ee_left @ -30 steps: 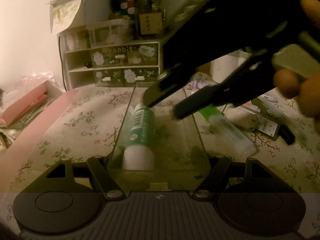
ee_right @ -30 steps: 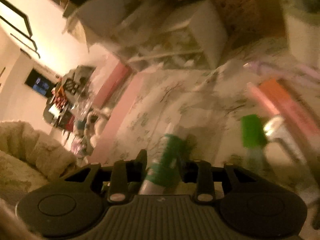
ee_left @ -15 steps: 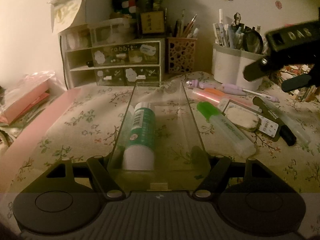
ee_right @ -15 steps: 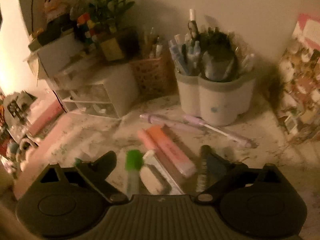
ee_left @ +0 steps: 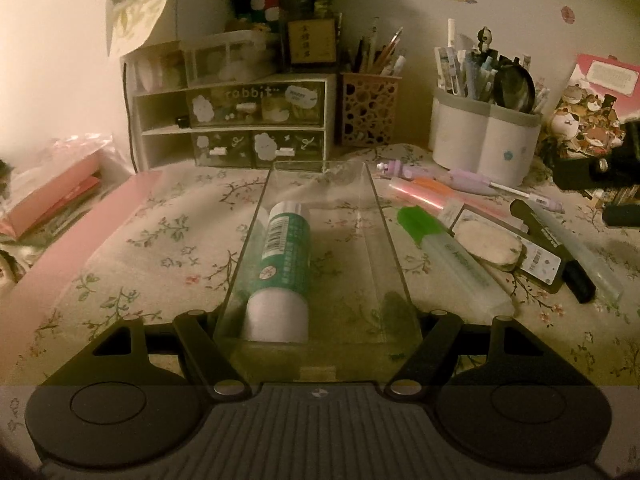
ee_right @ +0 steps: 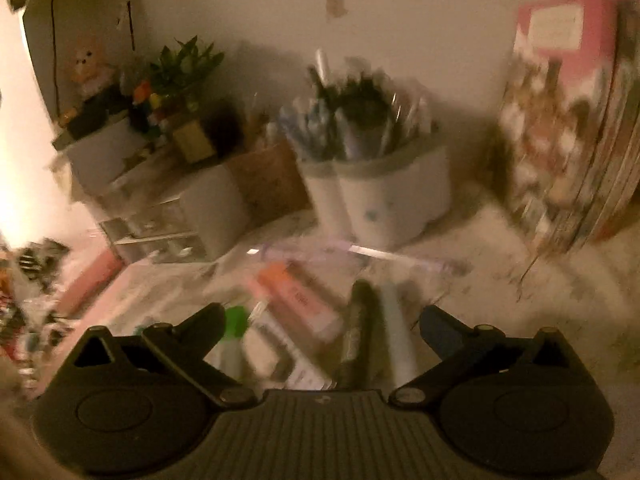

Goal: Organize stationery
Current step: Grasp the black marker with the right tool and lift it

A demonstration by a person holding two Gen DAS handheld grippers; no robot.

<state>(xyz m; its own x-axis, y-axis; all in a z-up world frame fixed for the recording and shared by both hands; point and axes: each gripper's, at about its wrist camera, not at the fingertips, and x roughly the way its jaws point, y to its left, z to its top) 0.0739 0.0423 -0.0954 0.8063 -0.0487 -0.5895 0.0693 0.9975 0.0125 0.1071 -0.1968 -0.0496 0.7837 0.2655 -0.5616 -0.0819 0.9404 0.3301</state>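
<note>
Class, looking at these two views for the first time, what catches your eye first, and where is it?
A clear plastic tray fills the middle of the left wrist view, clamped at its near end by the left gripper, with a green-and-white glue stick lying inside. To its right, loose pens and highlighters lie on the floral tablecloth.

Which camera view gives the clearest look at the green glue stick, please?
The left wrist view: the glue stick lies sharp and whole inside the clear tray that the left gripper clamps. The right wrist view is blurred and does not show it.
</note>
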